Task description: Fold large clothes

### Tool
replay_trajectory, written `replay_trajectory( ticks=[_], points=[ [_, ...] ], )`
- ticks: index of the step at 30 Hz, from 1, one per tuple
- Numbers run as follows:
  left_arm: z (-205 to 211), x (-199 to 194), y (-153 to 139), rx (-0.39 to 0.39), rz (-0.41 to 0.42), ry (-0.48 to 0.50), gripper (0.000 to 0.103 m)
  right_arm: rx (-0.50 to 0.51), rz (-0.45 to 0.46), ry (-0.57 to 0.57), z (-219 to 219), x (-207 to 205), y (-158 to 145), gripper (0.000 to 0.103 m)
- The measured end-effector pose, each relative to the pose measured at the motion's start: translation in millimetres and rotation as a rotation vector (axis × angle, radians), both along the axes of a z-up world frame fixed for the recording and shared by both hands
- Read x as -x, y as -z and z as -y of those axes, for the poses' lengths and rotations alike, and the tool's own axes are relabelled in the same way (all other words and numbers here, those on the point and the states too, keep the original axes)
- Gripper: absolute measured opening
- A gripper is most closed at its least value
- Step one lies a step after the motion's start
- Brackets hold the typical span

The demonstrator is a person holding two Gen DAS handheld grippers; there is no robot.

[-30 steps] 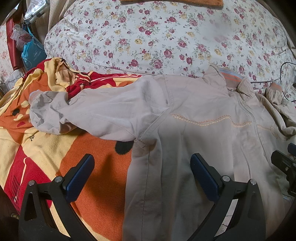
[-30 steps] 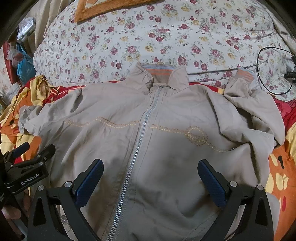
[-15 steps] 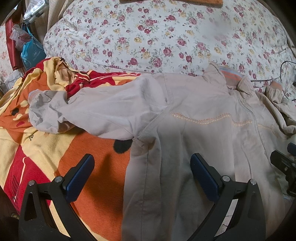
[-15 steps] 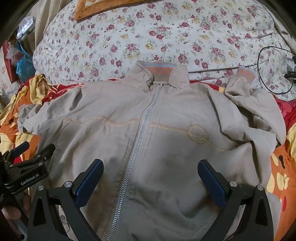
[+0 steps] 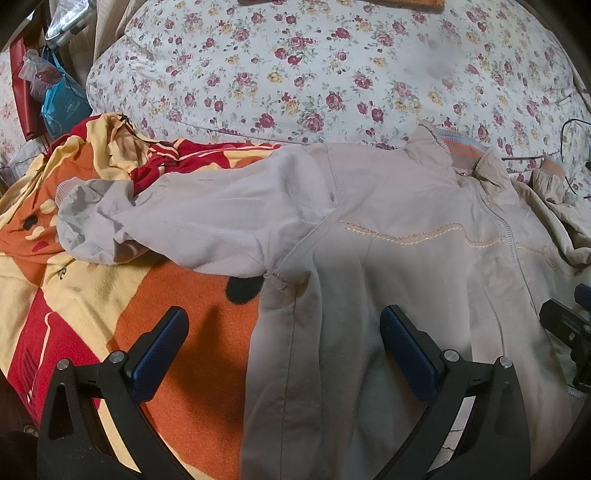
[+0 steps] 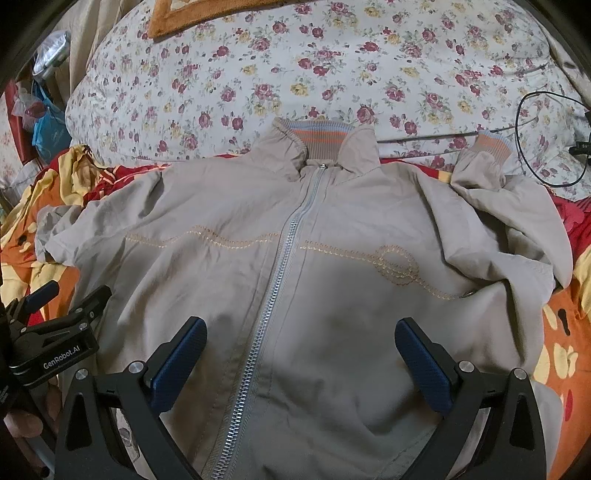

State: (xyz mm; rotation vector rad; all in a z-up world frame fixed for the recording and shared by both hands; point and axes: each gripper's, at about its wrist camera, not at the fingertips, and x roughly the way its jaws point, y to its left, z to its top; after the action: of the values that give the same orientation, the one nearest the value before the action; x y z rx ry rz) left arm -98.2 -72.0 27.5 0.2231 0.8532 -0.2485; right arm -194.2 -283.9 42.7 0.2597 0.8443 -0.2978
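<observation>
One beige jacket point(image 6: 332, 280) is the whole show, spread front-up across the bed and zipped shut, with the silver zipper point(image 6: 280, 266) running down the middle and a striped ribbed collar point(image 6: 314, 138) pointing at the floral duvet point(image 6: 295, 66). Its sleeve on the viewer's left point(image 5: 192, 221) trails out sideways over the orange, red and yellow blanket point(image 5: 177, 306), ending in a rumpled cuff, while the other sleeve point(image 6: 509, 221) is bunched and doubled back so its striped cuff point(image 6: 493, 142) sits up near the collar. Wavy orange stitching point(image 6: 395, 260) crosses the chest on both sides of the zip. Both tools hang just over the lower half of the jacket with nothing between the fingers: the left gripper point(image 5: 284, 350) is spread wide, straddling the jacket's side seam with one blue pad over the blanket and the other over the fabric, and the right gripper point(image 6: 301, 354) is equally wide apart, either side of the zipper. Further out, a black cable point(image 6: 532, 122) loops on the duvet at the right, and an orange-brown mat point(image 6: 192, 13) lies at the top. As for containers, only a blue plastic bag point(image 5: 61, 107) sits off the bed's left corner next to some clear plastic wrap point(image 5: 37, 68); can't tell what's inside it.
</observation>
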Motion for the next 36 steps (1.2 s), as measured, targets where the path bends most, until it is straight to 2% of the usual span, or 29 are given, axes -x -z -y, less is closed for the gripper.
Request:
replay_trajectory(
  ticks=[36],
  points=[
    [-1.7, 0.2, 0.5, -0.005, -0.002, -0.001, 0.103, 0.023, -0.01, 0.003, -2.5, -0.7, 2.4, 0.102]
  ],
)
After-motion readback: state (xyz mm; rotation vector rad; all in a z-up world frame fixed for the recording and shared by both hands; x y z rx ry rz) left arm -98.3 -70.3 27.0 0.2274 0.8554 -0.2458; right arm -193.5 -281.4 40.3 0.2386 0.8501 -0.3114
